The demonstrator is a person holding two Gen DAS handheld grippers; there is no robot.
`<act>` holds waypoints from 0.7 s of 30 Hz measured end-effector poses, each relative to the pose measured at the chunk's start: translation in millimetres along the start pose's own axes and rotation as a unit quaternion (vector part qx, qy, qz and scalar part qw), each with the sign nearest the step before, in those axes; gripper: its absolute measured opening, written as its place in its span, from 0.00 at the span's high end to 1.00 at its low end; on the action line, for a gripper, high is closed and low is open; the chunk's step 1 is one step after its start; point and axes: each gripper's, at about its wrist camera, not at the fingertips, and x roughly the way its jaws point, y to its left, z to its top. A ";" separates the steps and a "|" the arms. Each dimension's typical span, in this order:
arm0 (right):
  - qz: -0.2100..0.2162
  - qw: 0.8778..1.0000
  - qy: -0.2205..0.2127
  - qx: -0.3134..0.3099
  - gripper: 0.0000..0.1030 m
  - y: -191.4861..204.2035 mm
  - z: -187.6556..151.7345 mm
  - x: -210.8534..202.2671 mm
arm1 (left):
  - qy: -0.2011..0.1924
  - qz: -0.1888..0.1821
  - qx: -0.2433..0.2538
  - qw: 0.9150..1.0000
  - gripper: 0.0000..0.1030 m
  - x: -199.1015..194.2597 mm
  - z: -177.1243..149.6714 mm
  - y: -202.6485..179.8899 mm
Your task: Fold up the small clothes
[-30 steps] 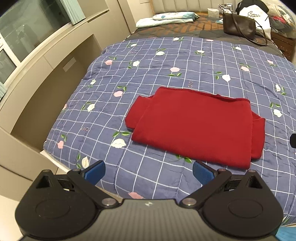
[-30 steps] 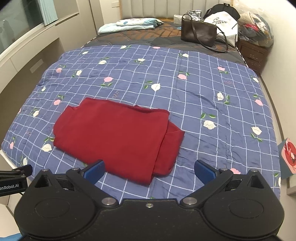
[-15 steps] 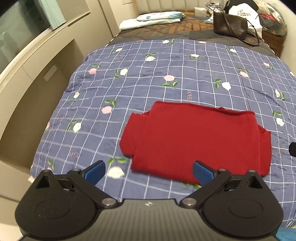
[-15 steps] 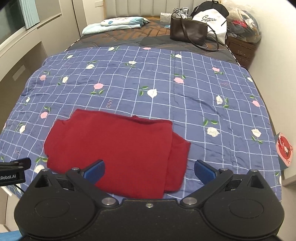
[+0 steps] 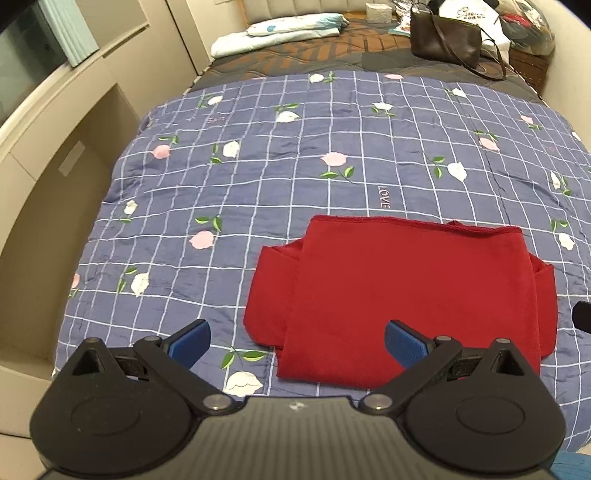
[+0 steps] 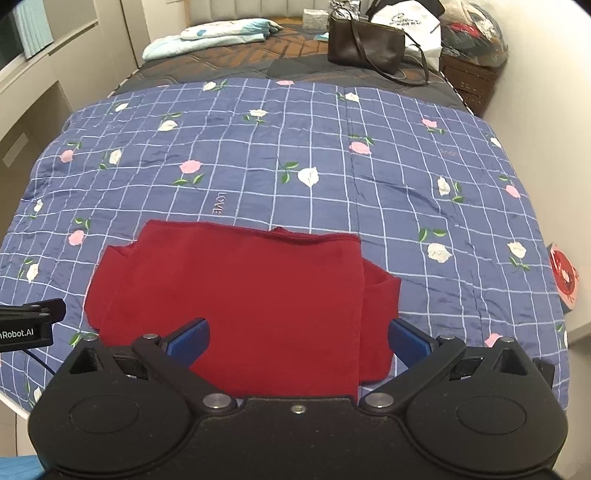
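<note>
Now the red garment (image 5: 406, 295) lies folded flat on the blue floral checked quilt (image 5: 295, 166), near its front edge. Both the left gripper (image 5: 297, 341) and right gripper (image 6: 299, 339) hover over it, fingers spread wide, holding nothing.

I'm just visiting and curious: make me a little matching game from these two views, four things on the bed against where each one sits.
Things:
1. red garment
2. brown handbag
3. light blue bedding
4. checked floral quilt

Places:
A. folded, far left corner of the bed
B. spread over the near half of the bed
C. partly folded, lying flat on the quilt just ahead of both open grippers
D. standing at the far right of the bed

Pairs: 1-C, 2-D, 3-A, 4-B
</note>
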 end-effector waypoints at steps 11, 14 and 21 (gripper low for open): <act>-0.015 0.999 0.036 0.006 0.01 20.8 -0.5 24.7 | 0.037 -0.012 0.014 0.999 0.00 29.2 4.8 11.8; -0.017 0.999 0.044 0.009 0.01 25.8 1.2 34.6 | 0.043 -0.009 0.018 0.999 0.00 36.3 7.0 16.6; -0.021 0.997 0.067 -0.010 0.01 44.8 5.5 63.5 | 0.059 0.001 0.014 0.998 0.00 53.4 11.6 32.1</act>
